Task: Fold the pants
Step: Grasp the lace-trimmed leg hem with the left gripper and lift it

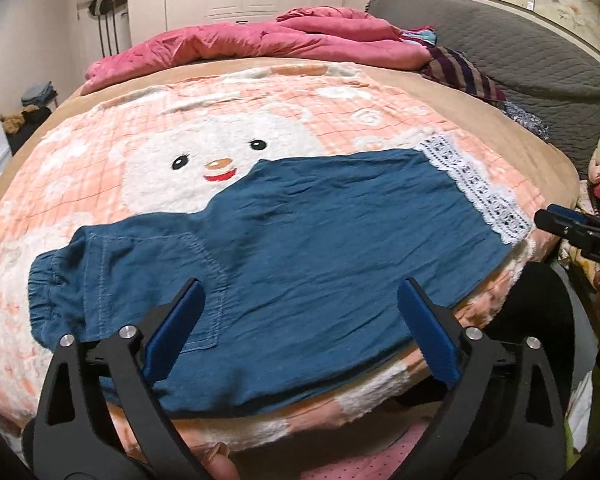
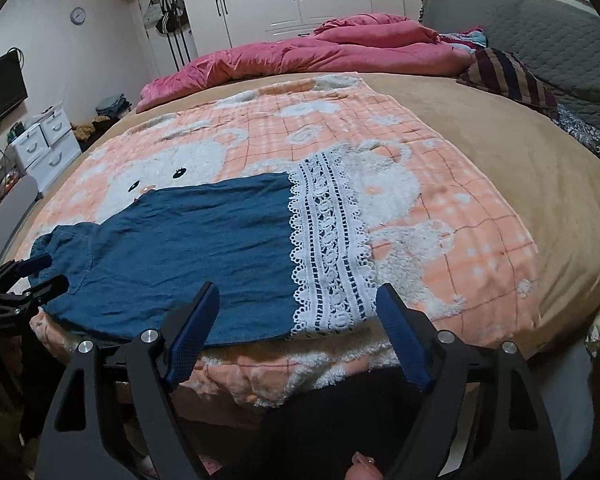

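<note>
Blue denim pants (image 1: 300, 240) with a white lace hem (image 1: 472, 184) lie flat along the front edge of a bed, folded lengthwise, waistband (image 1: 48, 284) to the left and hem to the right. My left gripper (image 1: 300, 292) is open and empty, hovering over the pocket and seat area. My right gripper (image 2: 300, 296) is open and empty above the lace hem (image 2: 332, 248) and the pants (image 2: 188, 248) near the bed's front edge. Each gripper shows in the other's view: the right (image 1: 572, 228), the left (image 2: 40, 276).
The pants rest on a peach and white fleece blanket with a bear face (image 1: 204, 152) over a tan sheet (image 2: 520, 152). A pink duvet (image 1: 260, 40), a striped cloth (image 1: 464, 72) and a grey headboard cover (image 1: 520, 52) lie at the far side. White drawers (image 2: 44, 148) stand at left.
</note>
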A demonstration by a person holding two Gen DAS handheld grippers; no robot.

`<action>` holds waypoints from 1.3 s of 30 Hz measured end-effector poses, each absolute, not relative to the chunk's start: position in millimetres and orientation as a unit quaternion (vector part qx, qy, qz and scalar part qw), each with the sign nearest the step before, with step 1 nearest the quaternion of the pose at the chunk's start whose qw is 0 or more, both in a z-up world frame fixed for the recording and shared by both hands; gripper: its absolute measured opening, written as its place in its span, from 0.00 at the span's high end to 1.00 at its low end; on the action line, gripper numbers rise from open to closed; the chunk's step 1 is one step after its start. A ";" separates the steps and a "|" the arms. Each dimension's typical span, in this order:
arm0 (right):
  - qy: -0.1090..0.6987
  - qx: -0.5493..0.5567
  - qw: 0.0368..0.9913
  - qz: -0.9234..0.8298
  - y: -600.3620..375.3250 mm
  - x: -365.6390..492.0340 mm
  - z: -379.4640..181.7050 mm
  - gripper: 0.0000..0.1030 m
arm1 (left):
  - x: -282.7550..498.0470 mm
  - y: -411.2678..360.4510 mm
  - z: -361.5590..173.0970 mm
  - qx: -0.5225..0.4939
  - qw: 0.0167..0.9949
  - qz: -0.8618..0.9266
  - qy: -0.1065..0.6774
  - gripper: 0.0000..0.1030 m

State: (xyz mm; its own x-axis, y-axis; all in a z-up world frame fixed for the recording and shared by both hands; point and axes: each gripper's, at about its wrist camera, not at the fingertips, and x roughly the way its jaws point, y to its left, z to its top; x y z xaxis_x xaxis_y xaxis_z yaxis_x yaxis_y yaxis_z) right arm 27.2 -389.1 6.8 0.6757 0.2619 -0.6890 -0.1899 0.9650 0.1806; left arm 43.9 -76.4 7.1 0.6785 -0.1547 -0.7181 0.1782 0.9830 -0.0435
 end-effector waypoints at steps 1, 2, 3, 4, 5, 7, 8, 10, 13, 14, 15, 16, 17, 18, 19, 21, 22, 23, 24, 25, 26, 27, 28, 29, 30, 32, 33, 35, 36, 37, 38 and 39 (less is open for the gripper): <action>0.382 0.047 0.915 0.120 -389.7 25.0 7.5 0.12 | 44.0 -79.5 7.8 0.016 0.916 -0.093 0.390 0.09; 0.381 0.049 0.916 0.119 -390.4 23.7 7.7 0.12 | 44.7 -81.8 8.1 0.018 0.916 -0.094 0.390 0.09; 0.380 0.050 0.916 0.119 -390.9 22.7 7.7 0.12 | 45.3 -83.8 8.6 0.020 0.916 -0.094 0.390 0.09; 0.380 0.051 0.916 0.120 -391.0 22.3 7.6 0.12 | 46.5 -85.8 9.1 0.021 0.915 -0.095 0.391 0.09; 0.380 0.052 0.916 0.119 -392.1 22.7 6.9 0.12 | 47.6 -87.6 9.5 0.021 0.915 -0.096 0.391 0.09; 0.382 0.052 0.915 0.121 -393.1 22.8 6.4 0.12 | 51.3 -91.4 9.9 0.021 0.914 -0.099 0.394 0.09; 0.382 0.053 0.915 0.119 -394.1 22.6 6.1 0.12 | 53.0 -93.4 10.3 0.023 0.913 -0.101 0.394 0.09; 0.384 0.056 0.914 0.121 -395.9 22.7 5.0 0.12 | 57.6 -99.5 11.8 0.027 0.913 -0.107 0.393 0.09; 0.390 0.065 0.910 0.122 -399.8 23.2 0.7 0.12 | 68.9 -110.7 15.2 0.041 0.912 -0.119 0.391 0.09; 0.394 0.069 0.908 0.124 -400.6 24.1 -2.0 0.12 | 73.6 -114.7 16.5 0.046 0.911 -0.123 0.391 0.09; 0.399 0.073 0.905 0.124 -401.4 25.3 -5.9 0.12 | 79.1 -118.8 17.7 0.051 0.910 -0.129 0.390 0.09; 0.404 0.077 0.903 0.124 -402.2 26.5 -9.3 0.12 | 88.3 -124.4 18.8 0.056 0.908 -0.136 0.393 0.09; 0.408 0.080 0.901 0.124 -402.9 27.7 -12.2 0.12 | 95.9 -128.8 19.4 0.060 0.906 -0.140 0.395 0.09; 0.412 0.085 0.899 0.125 -403.7 29.1 -15.5 0.12 | 103.8 -133.1 19.8 0.064 0.904 -0.145 0.396 0.09; 0.417 0.092 0.896 0.124 -405.5 31.4 -19.7 0.12 | 114.6 -139.5 19.9 0.070 0.902 -0.149 0.400 0.09; 0.425 0.105 0.890 0.126 -408.1 35.0 -25.7 0.12 | 132.7 -149.5 19.7 0.076 0.896 -0.161 0.406 0.09; 0.427 0.112 0.888 0.126 -409.2 36.1 -27.7 0.12 | 143.6 -155.2 18.7 0.077 0.892 -0.167 0.412 0.09; 0.431 0.121 0.885 0.128 -410.7 38.2 -30.6 0.12 | 152.8 -160.4 18.0 0.078 0.889 -0.173 0.418 0.09; 0.434 0.131 0.882 0.129 -412.2 40.6 -33.3 0.12 | 162.0 -164.7 17.2 0.076 0.885 -0.180 0.423 0.09; 0.436 0.137 0.880 0.130 -412.7 42.7 -35.1 0.13 | 174.0 -170.8 15.9 0.075 0.880 -0.189 0.429 0.09; 0.437 0.140 0.879 0.131 -412.7 44.3 -36.0 0.14 | 181.8 -175.4 14.4 0.076 0.878 -0.193 0.431 0.09; 0.440 0.142 0.876 0.134 -411.7 46.7 -37.7 0.18 | 190.5 -180.4 13.1 0.075 0.875 -0.199 0.434 0.09; 0.443 0.144 0.874 0.137 -410.6 49.1 -39.8 0.21 | 201.7 -186.9 10.5 0.074 0.870 -0.210 0.440 0.09; 0.444 0.146 0.873 0.138 -410.2 50.1 -40.8 0.21 | 210.0 -191.0 7.9 0.071 0.865 -0.218 0.446 0.09; 0.447 0.149 0.871 0.138 -410.1 52.2 -43.1 0.23 | 218.6 -195.3 4.9 0.069 0.860 -0.224 0.452 0.09; 0.453 0.157 0.867 0.133 -410.9 56.4 -48.7 0.29 | 236.5 -205.1 -1.9 0.070 0.854 -0.236 0.459 0.10; 0.454 0.165 0.866 0.128 -412.0 58.0 -51.1 0.35 | 243.5 -209.0 -4.8 0.071 0.849 -0.244 0.463 0.14; 0.453 0.176 0.866 0.117 -415.7 59.2 -54.7 0.45 | 258.1 -217.1 -11.4 0.069 0.842 -0.257 0.469 0.18; 0.450 0.180 0.867 0.116 -417.7 59.4 -54.9 0.50 | 263.1 -220.3 -13.5 0.068 0.839 -0.264 0.471 0.24; 0.445 0.192 0.867 0.116 -421.4 58.5 -54.4 0.54 | 269.1 -225.5 -16.5 0.068 0.834 -0.279 0.471 0.31; 0.443 0.198 0.867 0.116 -423.3 58.0 -54.0 0.55 | 273.7 -229.8 -19.3 0.072 0.830 -0.287 0.472 0.34; 0.440 0.201 0.867 0.117 -424.6 57.4 -53.0 0.58 | 277.3 -234.8 -22.1 0.076 0.827 -0.293 0.474 0.39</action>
State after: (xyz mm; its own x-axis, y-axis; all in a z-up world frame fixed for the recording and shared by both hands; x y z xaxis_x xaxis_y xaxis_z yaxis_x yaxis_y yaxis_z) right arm 57.4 -424.6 -53.0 0.5852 0.3795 -0.7166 -0.0260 0.8921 0.4511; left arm 277.3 -234.8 -22.1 0.3783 -0.4128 -0.8286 0.5575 0.8161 -0.1520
